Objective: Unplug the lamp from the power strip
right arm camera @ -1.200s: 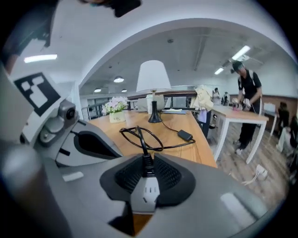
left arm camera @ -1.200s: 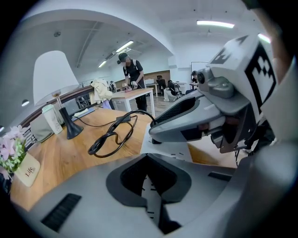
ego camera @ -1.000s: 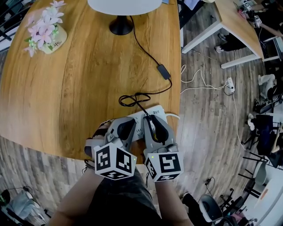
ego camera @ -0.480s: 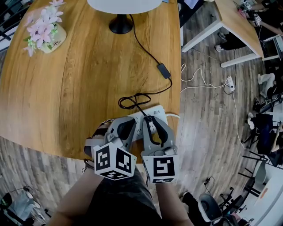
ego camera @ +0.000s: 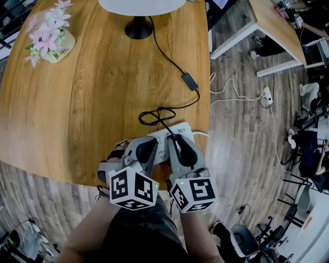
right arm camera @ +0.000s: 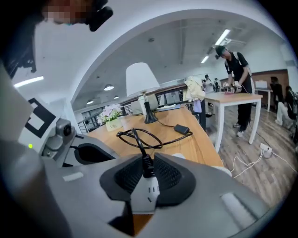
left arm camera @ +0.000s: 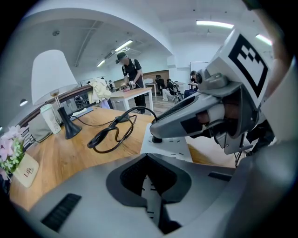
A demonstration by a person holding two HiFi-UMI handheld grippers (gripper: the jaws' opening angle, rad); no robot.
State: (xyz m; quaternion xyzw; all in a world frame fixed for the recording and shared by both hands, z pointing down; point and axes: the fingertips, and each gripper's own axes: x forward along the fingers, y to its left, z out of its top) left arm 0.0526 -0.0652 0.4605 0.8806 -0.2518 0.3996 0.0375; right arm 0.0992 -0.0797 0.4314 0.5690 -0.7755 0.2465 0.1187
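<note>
Right gripper (ego camera: pixel 177 141) unmoved — jaws on plug (right arm camera: pixel 147 167)

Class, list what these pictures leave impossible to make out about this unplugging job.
- Lamp shade: head view, cut off by the top edge.
- Power strip: head view, mostly covered by the left gripper and right gripper; socket count hidden.
- Plug prongs: right gripper view, buried in the strip; seated or lifted unclear.
- Left gripper's hold: its own view shows only a sliver of strip between the jaws; pinching or resting unclear.
</note>
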